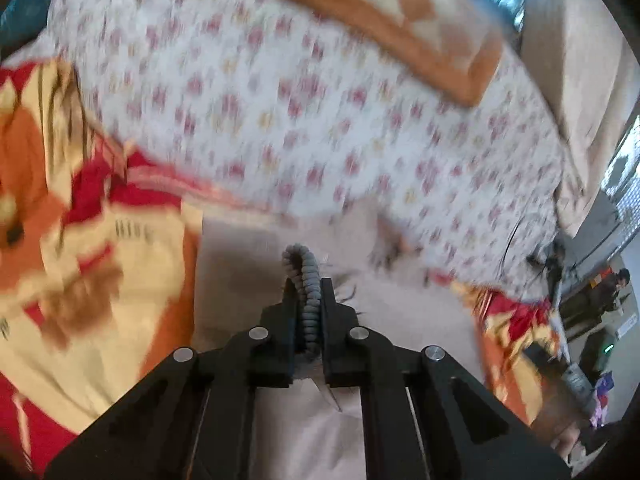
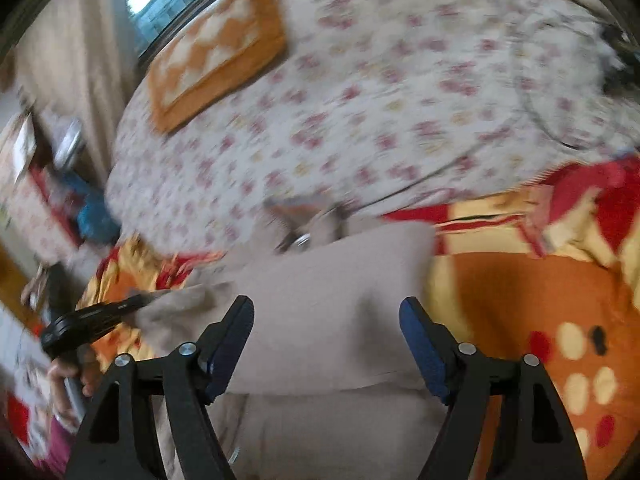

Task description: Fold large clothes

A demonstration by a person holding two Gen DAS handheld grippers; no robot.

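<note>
Left wrist view: left claw clenched on a ribbed grey edge of the beige garment, above the bed; floral sheet beyond, orange patterned pillow at far side, red-and-yellow blanket to the left. Heavy motion blur. Right wrist view: right claw released, blue pads spread wide, nothing between. Beige garment directly ahead, lying on red-and-yellow blanket; left claw gripping its left edge.
</note>
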